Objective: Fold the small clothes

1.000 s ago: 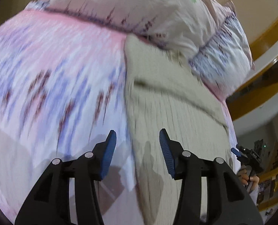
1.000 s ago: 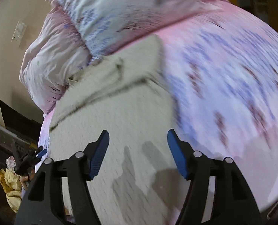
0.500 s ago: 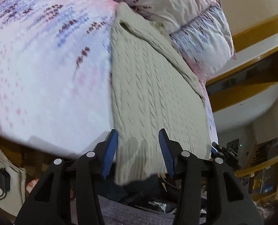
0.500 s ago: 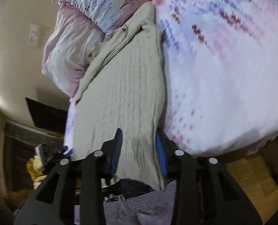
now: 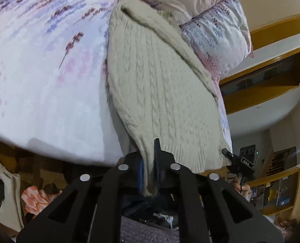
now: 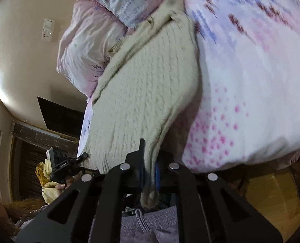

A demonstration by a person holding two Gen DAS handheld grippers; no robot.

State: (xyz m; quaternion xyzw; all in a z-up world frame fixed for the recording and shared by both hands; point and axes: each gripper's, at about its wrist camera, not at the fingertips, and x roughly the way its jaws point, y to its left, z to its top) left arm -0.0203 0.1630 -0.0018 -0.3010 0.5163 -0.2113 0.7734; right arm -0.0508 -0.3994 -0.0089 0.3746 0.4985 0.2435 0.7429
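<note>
Left gripper (image 5: pixel 150 168), right gripper (image 6: pixel 149 170): both clamped on cream sweater (image 5: pixel 160 93) hem corners; pillows (image 5: pixel 214 26) at 1 o'clock; bedspread (image 5: pixel 38 70) beneath

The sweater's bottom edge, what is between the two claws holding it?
Only the cream sweater. Its ribbed hem runs from the left claw to the right claw at the far corner, shown in the left wrist view, over the bed edge.

My left gripper (image 5: pixel 149 174) pads mostly buried in the sweater (image 5: pixel 162 101) hem, sweater's far collar end blurred in my right view, pillows (image 5: pixel 214 26) cut off at top edge.
</note>
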